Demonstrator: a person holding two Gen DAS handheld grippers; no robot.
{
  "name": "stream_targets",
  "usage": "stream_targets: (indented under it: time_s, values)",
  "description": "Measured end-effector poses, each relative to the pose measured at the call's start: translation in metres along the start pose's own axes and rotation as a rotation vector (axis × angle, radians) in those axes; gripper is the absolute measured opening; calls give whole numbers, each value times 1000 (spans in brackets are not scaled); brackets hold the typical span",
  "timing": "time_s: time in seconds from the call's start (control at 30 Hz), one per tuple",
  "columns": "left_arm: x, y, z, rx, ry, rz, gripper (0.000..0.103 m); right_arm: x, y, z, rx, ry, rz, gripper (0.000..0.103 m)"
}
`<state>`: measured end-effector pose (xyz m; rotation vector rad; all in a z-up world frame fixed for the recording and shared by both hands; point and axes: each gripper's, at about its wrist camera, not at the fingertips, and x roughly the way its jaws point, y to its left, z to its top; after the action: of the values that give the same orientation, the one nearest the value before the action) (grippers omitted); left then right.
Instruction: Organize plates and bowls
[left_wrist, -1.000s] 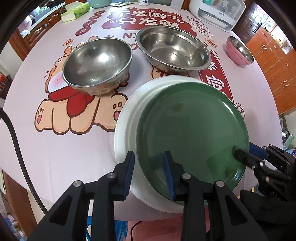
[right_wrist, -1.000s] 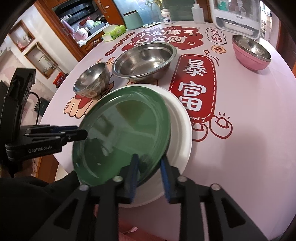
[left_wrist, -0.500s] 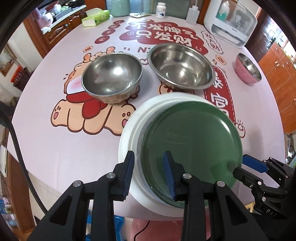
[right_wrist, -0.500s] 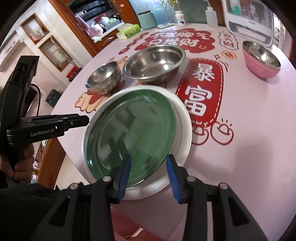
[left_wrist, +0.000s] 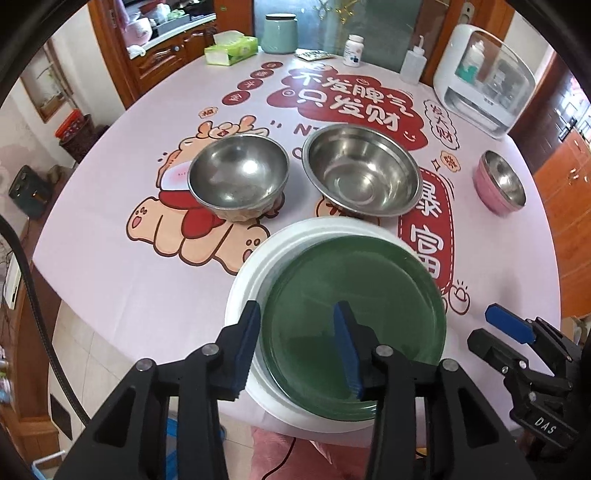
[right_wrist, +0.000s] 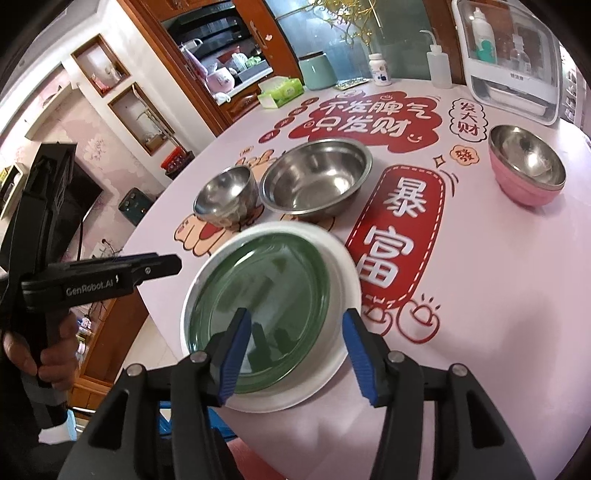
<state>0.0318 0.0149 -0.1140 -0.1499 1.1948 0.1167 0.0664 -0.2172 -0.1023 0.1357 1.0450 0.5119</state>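
A green plate (left_wrist: 354, 314) lies on a larger white plate (left_wrist: 255, 269) at the near table edge; the pair also shows in the right wrist view, green plate (right_wrist: 258, 291) on white plate (right_wrist: 343, 280). Behind stand a small steel bowl (left_wrist: 238, 177), a wide steel bowl (left_wrist: 362, 171) and a pink bowl (left_wrist: 500, 184) with a steel lining. My left gripper (left_wrist: 299, 347) is open above the plates' near rim, holding nothing. My right gripper (right_wrist: 295, 354) is open and empty over the plates' near side.
The round table (left_wrist: 110, 280) has a pink printed cloth. At the far edge stand a white appliance (left_wrist: 484, 77), a tissue box (left_wrist: 231, 50), a teal canister (left_wrist: 280, 33), a pill bottle (left_wrist: 354, 50) and a squeeze bottle (left_wrist: 412, 64). Wooden cabinets surround it.
My right gripper let go of the green plate and opened wide. The plate settled flat onto the white plate. Both grippers pulled back and up from the plates.
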Motion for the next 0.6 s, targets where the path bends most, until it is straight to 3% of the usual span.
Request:
stream_targets:
  time_s: [0.13, 0.3, 0.47, 0.6]
  values:
    - [-8, -4, 2, -12, -10, 5, 43, -4, -8, 9, 38, -14, 2, 53]
    - [-15, -4, 12, -7, -43, 14, 49, -6, -13, 17, 80, -27, 5, 63]
    - [-11, 6, 33, -2, -54, 0, 49, -4, -9, 25, 102, -41, -7, 63]
    - [-11, 10, 52, 38, -73, -23, 56, 1, -4, 34, 147, -60, -22, 63]
